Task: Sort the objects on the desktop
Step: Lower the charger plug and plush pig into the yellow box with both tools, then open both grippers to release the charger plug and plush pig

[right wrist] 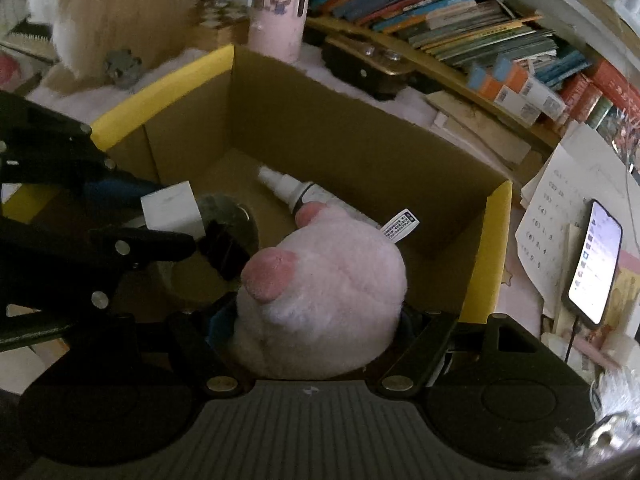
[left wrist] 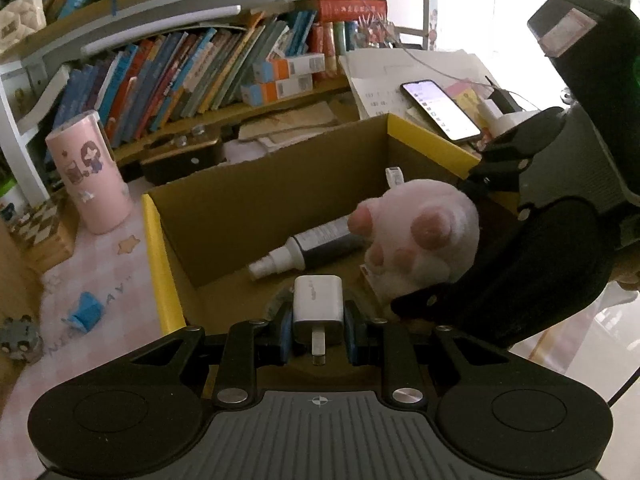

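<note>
The left wrist view alone shows a small blue object point(left wrist: 86, 313) lying on the pink counter cloth point(left wrist: 100, 280) at lower left. Only the right wrist view shows the roll of tape point(right wrist: 230, 222) on the box floor, under the left claw point(right wrist: 170, 220), and a furry pale shape point(right wrist: 120, 12) at upper left.

The white charger point(left wrist: 319, 307) is a small rounded block with its metal plug pointing toward the camera. The plush paw point(right wrist: 320, 300) is pale pink and fluffy, with darker pink toe pads and a white sewn-in tag. Both hang over the open cardboard box point(left wrist: 280, 188), which has yellow flaps, and a spray bottle point(left wrist: 308, 246) lies on its floor.

The left claw point(left wrist: 319, 330), at lower centre of its own view, is clamped on the charger, blue pads pressing both sides. The right claw point(right wrist: 316, 334) stands fairly wide, its jaws squeezing the plush paw's base. A pink tumbler point(left wrist: 90, 172) and a lit phone point(left wrist: 440, 110) sit outside the box.
</note>
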A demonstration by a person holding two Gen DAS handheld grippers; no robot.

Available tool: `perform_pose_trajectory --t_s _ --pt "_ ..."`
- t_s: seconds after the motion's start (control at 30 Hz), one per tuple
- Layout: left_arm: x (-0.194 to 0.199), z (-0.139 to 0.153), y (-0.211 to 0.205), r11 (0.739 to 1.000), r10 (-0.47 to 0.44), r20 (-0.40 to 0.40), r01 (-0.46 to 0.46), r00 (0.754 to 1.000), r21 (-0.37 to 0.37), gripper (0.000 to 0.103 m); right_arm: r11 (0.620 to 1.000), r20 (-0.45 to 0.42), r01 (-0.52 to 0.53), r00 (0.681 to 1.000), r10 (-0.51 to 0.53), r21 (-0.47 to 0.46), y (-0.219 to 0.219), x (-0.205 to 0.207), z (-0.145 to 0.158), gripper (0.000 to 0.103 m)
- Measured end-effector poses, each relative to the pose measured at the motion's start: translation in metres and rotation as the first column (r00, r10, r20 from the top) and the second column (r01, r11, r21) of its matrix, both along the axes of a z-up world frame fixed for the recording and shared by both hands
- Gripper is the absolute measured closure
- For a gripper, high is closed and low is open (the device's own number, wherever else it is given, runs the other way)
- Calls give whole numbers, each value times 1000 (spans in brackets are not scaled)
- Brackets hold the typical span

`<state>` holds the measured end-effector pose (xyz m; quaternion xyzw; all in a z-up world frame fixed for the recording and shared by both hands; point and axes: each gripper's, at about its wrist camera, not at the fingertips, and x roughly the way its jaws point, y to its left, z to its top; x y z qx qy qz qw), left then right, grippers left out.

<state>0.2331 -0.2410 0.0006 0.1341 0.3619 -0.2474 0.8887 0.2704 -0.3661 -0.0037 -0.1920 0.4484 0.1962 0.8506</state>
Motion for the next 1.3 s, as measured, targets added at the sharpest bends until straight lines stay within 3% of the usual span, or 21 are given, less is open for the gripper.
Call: perform_pose_trajectory --t_s 0.27,0.37,0.43,0.5,0.73,1.07,1.3 --pt "-4 2 1 1000 9 30 -8 1000 -1 75 1000 2 -12 1000 12 8 -2 1 -1 24" --pt "-7 8 4 1000 25 55 -24 998 -17 62 1000 22 -7 1000 7 15 -3 0 0 22" --pt "-11 13 6 999 43 79 -41 996 -26 46 1000 34 3 999 -3 22 -5 -2 2 21" --pt "-14 19 8 998 55 107 -51 993 -39 36 999 62 15 998 -17 34 -7 -6 7 19" --pt "-34 43 11 996 73 210 -58 975 -74 21 992 143 59 987 -74 109 -14 -18 31 17" --pt "-63 69 30 987 123 301 -84 946 -141 14 967 252 143 948 -195 212 -16 -60 67 15" --pt "-82 73 60 973 198 301 -151 933 -174 9 935 338 232 886 -318 270 -16 -102 81 14"
